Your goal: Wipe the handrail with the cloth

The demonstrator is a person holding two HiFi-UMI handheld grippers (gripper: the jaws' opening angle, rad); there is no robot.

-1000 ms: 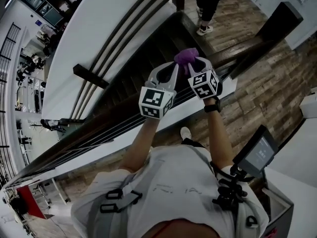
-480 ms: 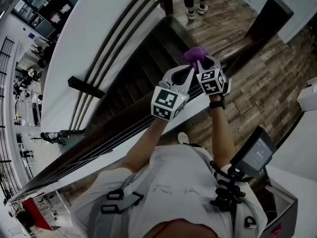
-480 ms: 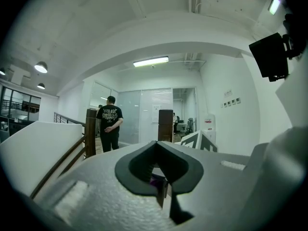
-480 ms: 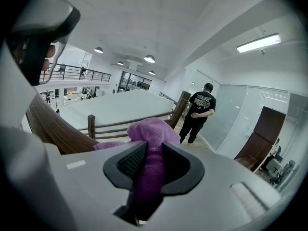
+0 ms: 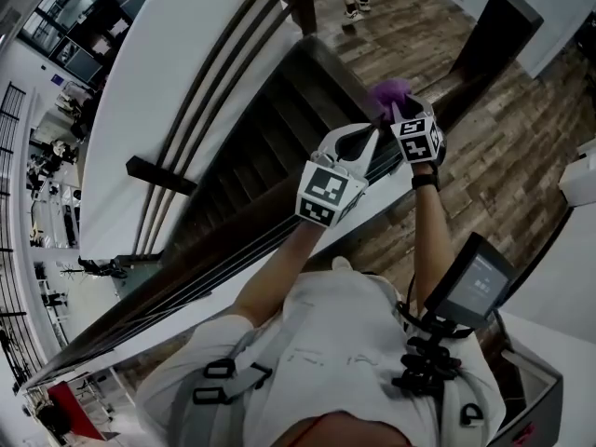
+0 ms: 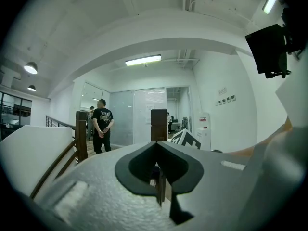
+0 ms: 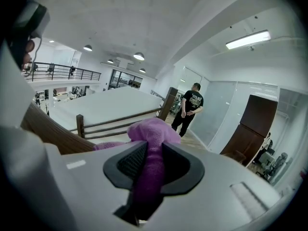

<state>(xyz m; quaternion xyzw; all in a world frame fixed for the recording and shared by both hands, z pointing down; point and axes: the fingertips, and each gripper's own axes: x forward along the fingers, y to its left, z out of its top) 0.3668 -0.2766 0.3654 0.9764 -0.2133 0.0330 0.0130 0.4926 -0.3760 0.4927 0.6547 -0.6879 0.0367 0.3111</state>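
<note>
Right tongs slid farther along handrail | clamping purple cloth

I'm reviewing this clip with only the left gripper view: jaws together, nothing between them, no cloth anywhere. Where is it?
Observer: The fuzzy purple cloth is clamped in the right gripper's jaws.
Reviewer: Is it at the rail?
Observer: In the head view it sits over the dark wooden handrail; whether it touches is unclear.
Reviewer: And where is my left gripper relative to that?
Observer: The left gripper hovers beside the right one, close to that rail.
</note>
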